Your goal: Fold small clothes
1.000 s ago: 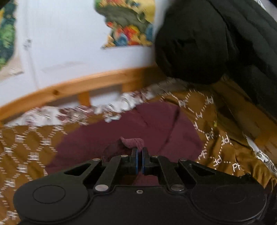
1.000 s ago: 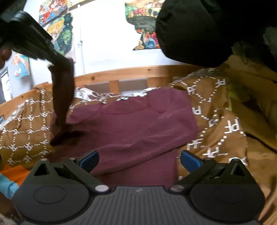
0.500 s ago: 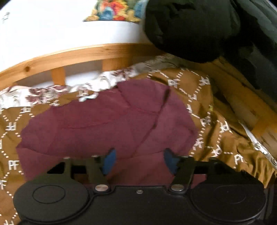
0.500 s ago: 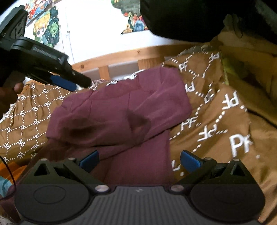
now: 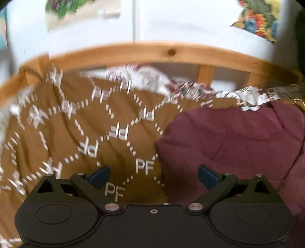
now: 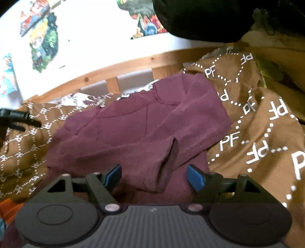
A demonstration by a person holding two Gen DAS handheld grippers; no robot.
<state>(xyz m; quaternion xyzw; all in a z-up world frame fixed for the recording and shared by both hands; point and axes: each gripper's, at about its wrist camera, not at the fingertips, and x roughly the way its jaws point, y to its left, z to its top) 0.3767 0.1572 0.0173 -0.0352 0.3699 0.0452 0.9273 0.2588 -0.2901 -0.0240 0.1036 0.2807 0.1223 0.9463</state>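
Garment of maroon cloth lies partly folded on the bed, on top of a brown blanket printed with white dotted diamonds and the letters PF. We see it near the bed's far edge, its top end close to the wooden rail, with 1 sleeve folded across the body so that the open cuff points toward the near edge. In the left wrist view the same garment fills the right side, its left border resting on the blanket.

Our right gripper hovers over the cuff end of the sleeve. Its jaws have just been closing, yet they stand apart with the cuff between them, and the blue pads do not press on the cloth. Our left gripper is over the blanket just beside the garment's left border; its jaws have just been opening and stand wide apart with nothing clamped. This view is blurred. In the right wrist view the left gripper's black fingers show at the far left.

Beyond the blanket, a crumpled floral sheet lies along the rail. Behind it, a white wall carries colourful posters. A black padded mass fills the upper right corner.
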